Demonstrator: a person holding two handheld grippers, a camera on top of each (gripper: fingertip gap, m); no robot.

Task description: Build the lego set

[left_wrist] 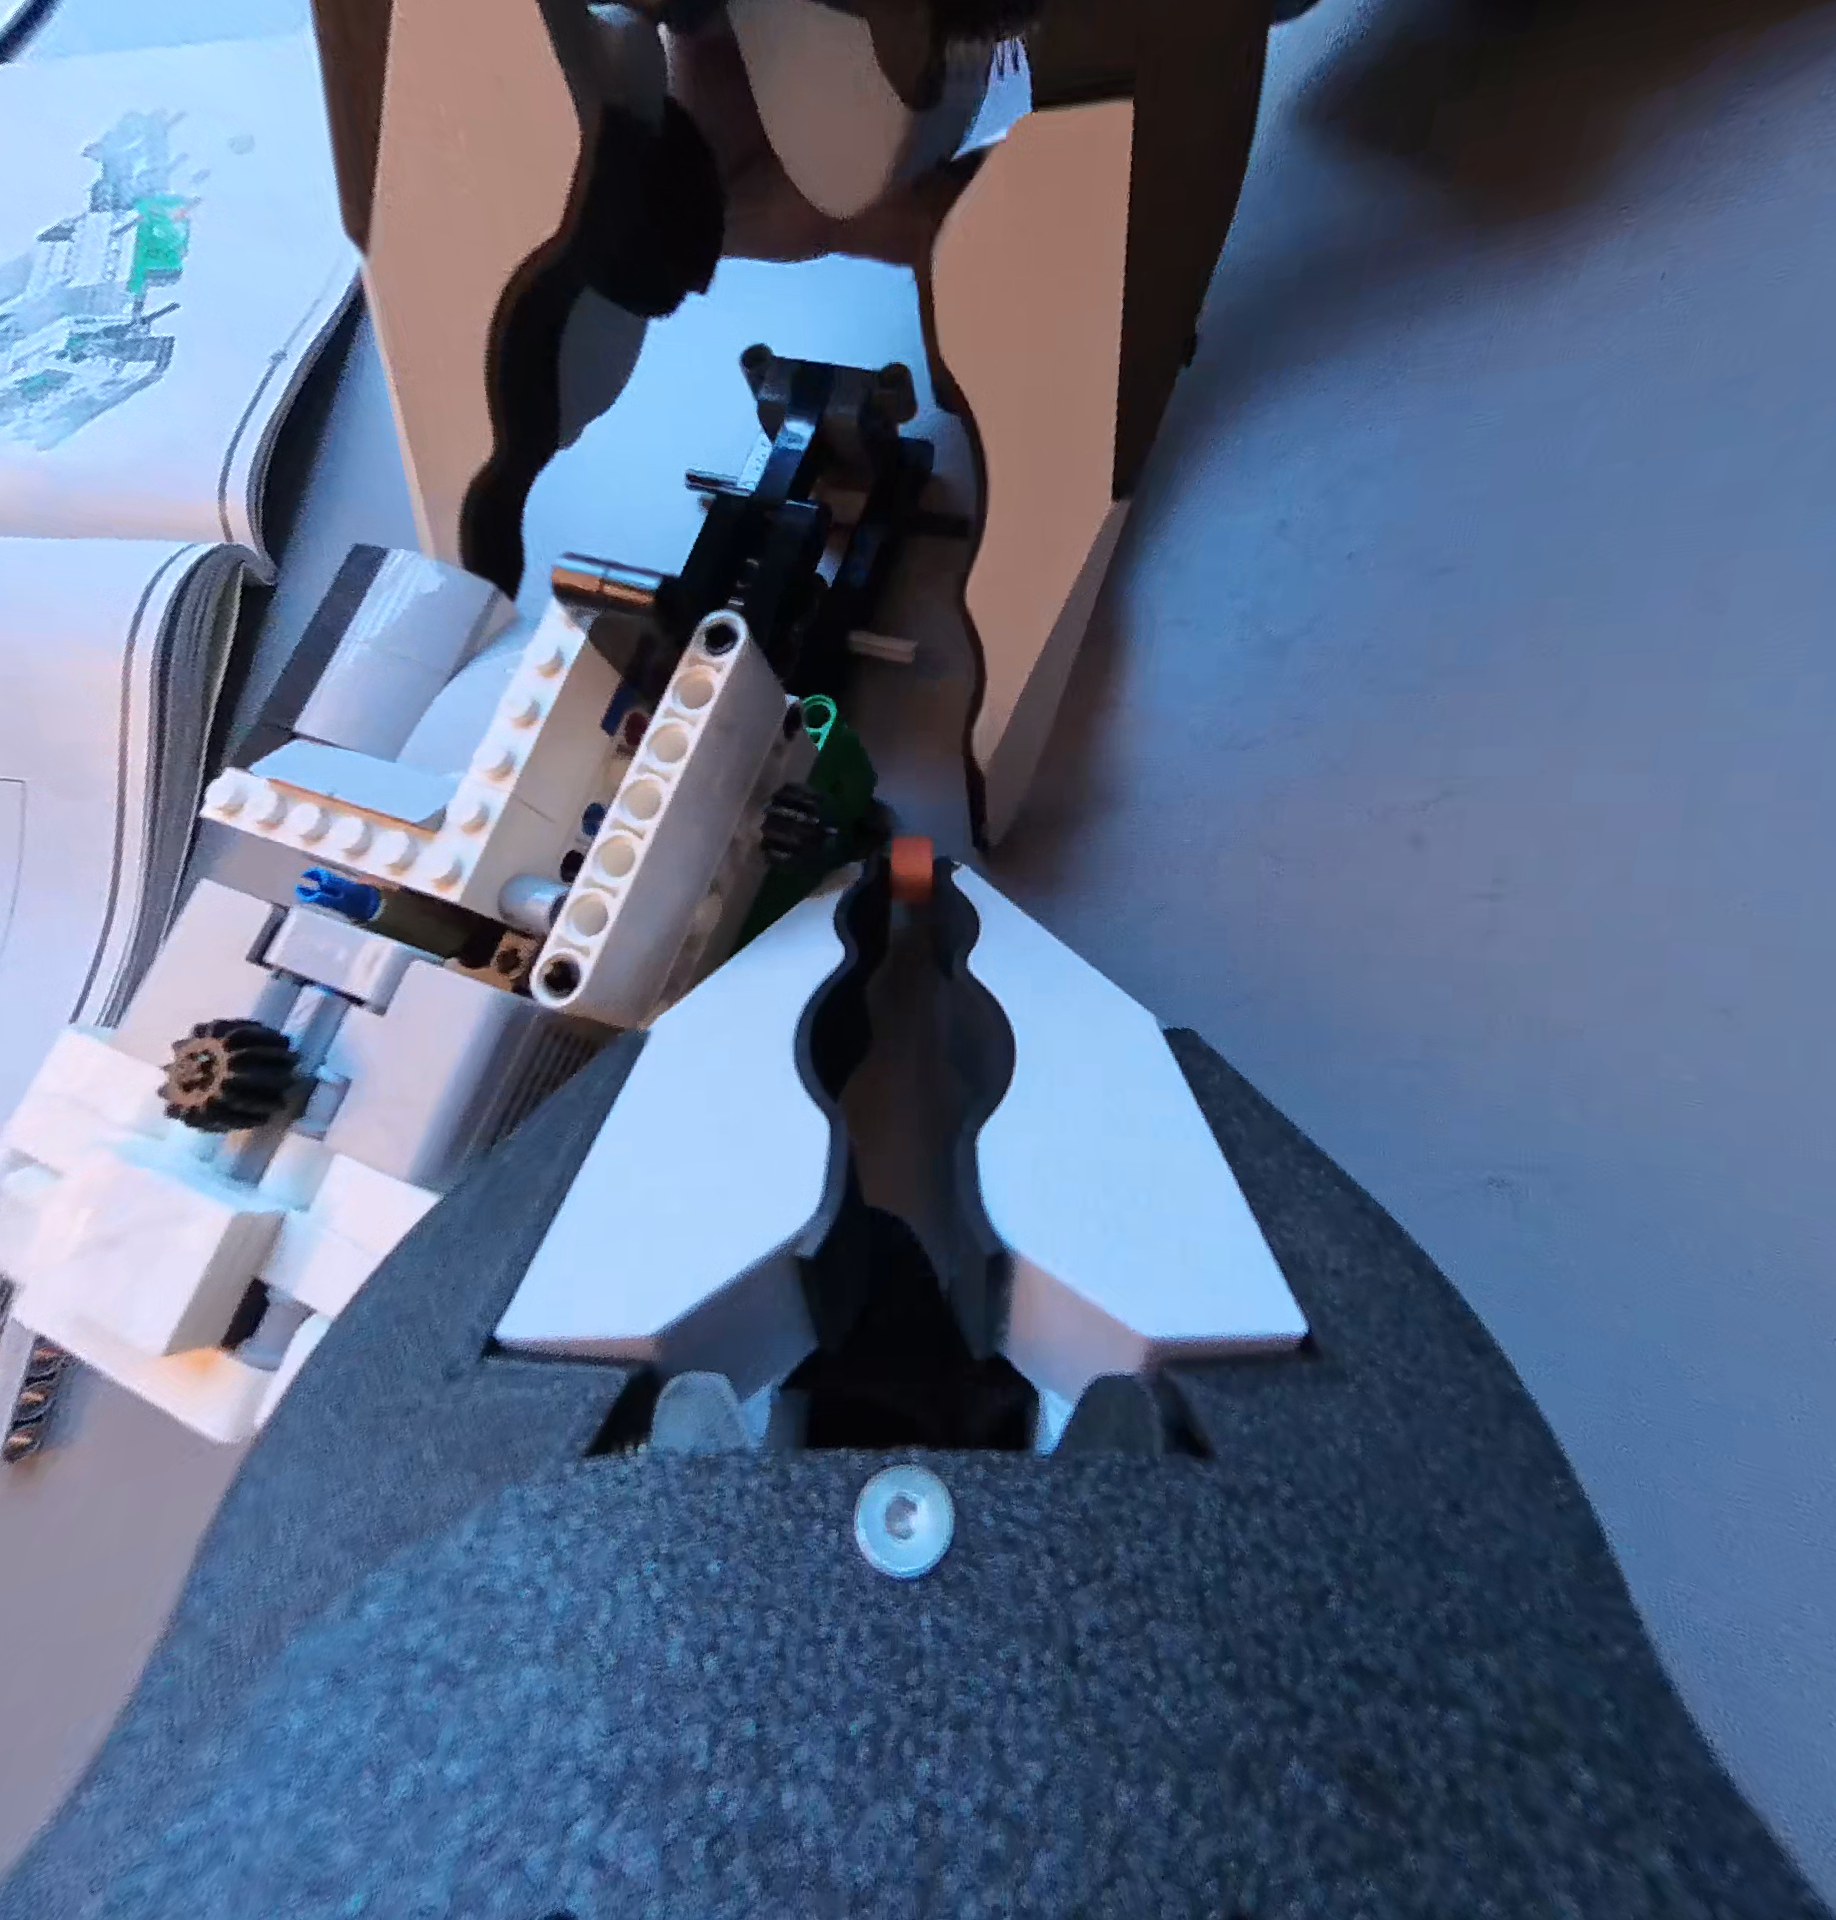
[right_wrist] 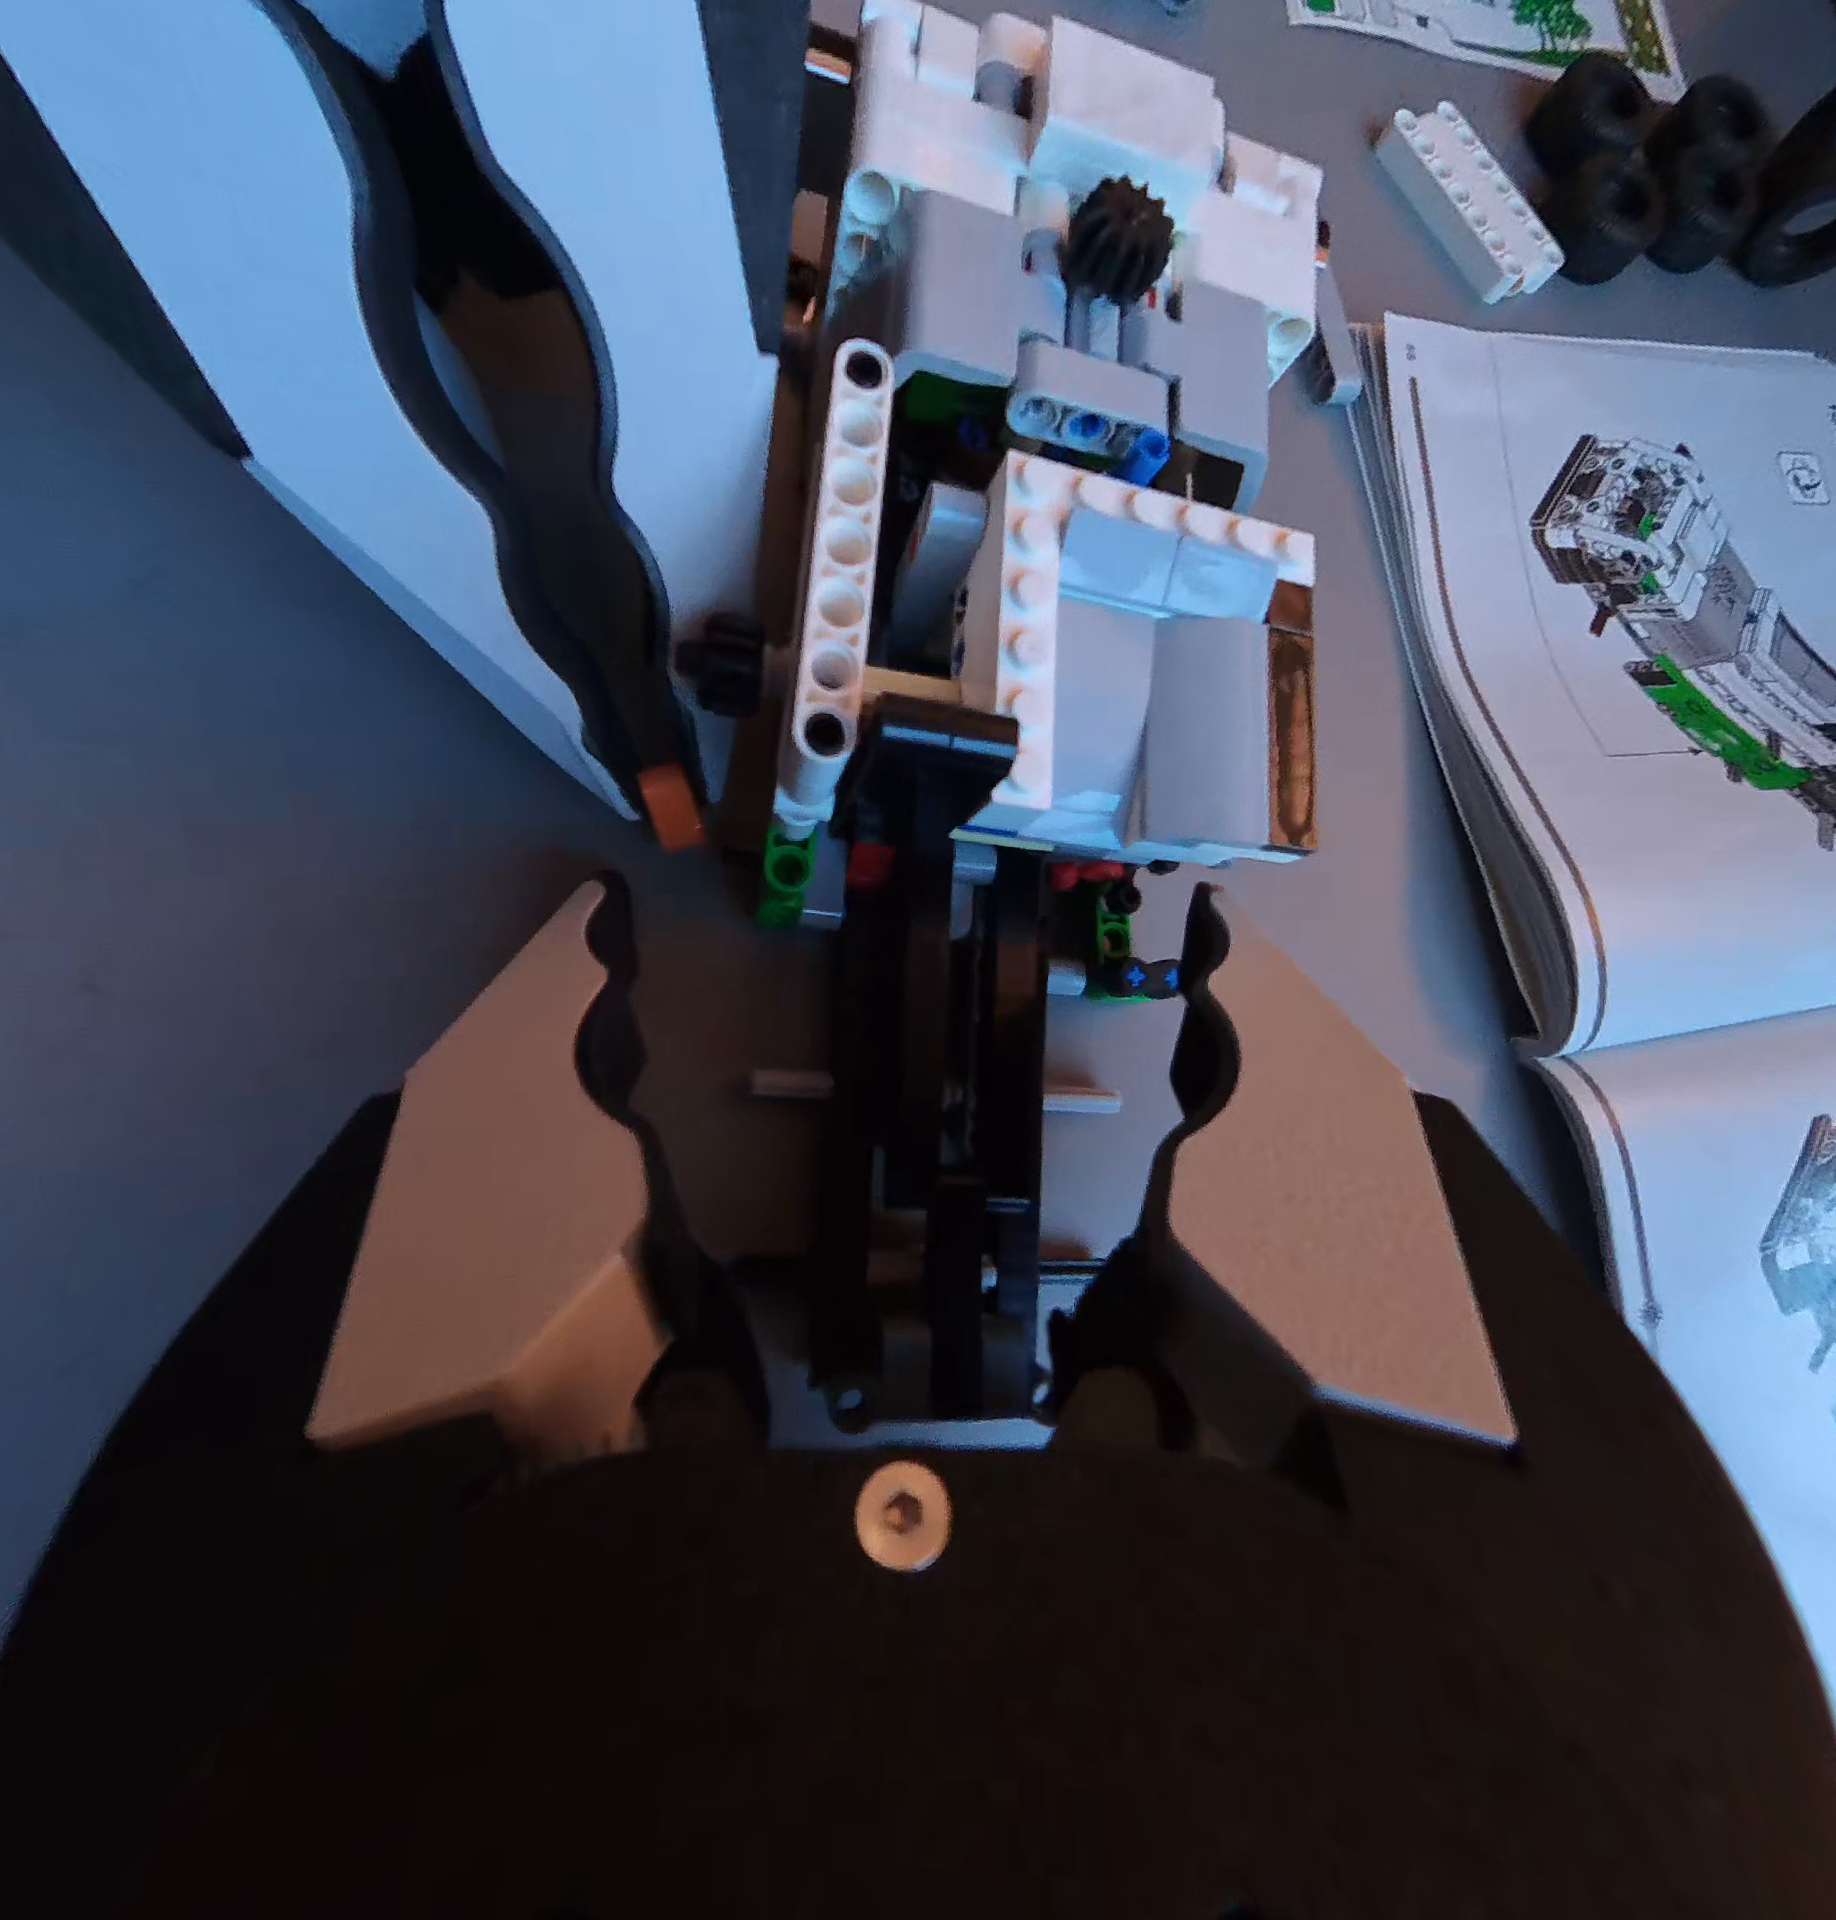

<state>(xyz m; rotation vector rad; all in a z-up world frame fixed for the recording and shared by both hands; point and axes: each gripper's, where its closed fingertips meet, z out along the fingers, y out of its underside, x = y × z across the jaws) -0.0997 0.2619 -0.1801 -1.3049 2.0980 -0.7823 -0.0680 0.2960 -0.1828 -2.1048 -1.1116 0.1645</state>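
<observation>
The partly built white model (left_wrist: 540,790) lies on the grey table, with a black frame (left_wrist: 789,520) sticking out of one end. My left gripper (left_wrist: 909,883) is shut on a small orange piece (left_wrist: 909,864), held beside the model's green part and a small black gear (left_wrist: 794,821). In the right wrist view the model (right_wrist: 1080,665) lies ahead. My right gripper (right_wrist: 906,914) is open, its fingers on either side of the black frame (right_wrist: 924,1091). The left gripper (right_wrist: 670,790) with the orange piece (right_wrist: 673,808) shows at the model's left side.
An open instruction booklet lies beside the model (left_wrist: 83,312) (right_wrist: 1620,727). Several black tyres (right_wrist: 1662,177), a long pale brick (right_wrist: 1465,203) and a printed sheet (right_wrist: 1465,26) lie at the far right. The bare grey table (left_wrist: 1516,727) is on the other side. The long pale brick (right_wrist: 1465,203) is about 20 cm from my right fingertips.
</observation>
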